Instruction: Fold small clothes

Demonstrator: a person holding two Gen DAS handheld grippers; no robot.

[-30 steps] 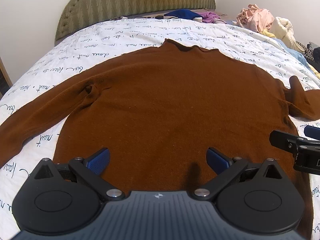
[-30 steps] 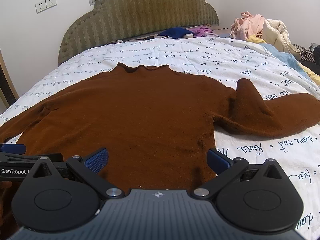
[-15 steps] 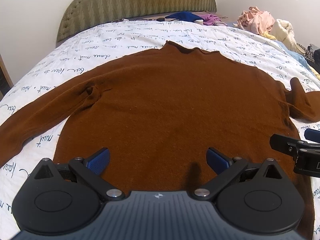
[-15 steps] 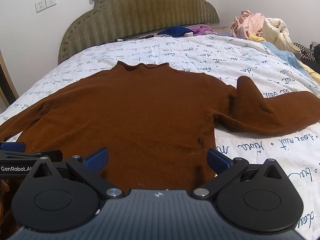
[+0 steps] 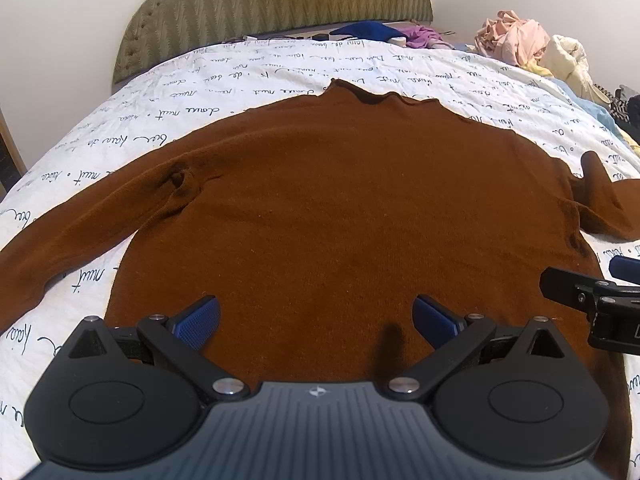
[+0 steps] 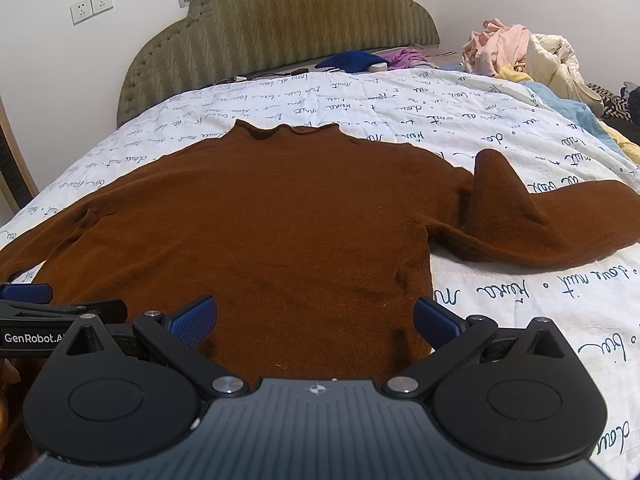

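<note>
Sweater: brown sweater (image 5: 340, 208) flat on bed (image 5: 280, 76), collar toward headboard (image 5: 276, 4), both sleeves out sideways
Right sleeve: bunched into a raised peak (image 6: 496, 192)
Left tool: left tool (image 5: 316, 316) spread wide, holding nothing, over hem middle
Right tool: right tool (image 6: 316, 316) spread wide, holding nothing, over hem's right side
Background: clothes pile (image 6: 516, 52) at bed's far right
</note>
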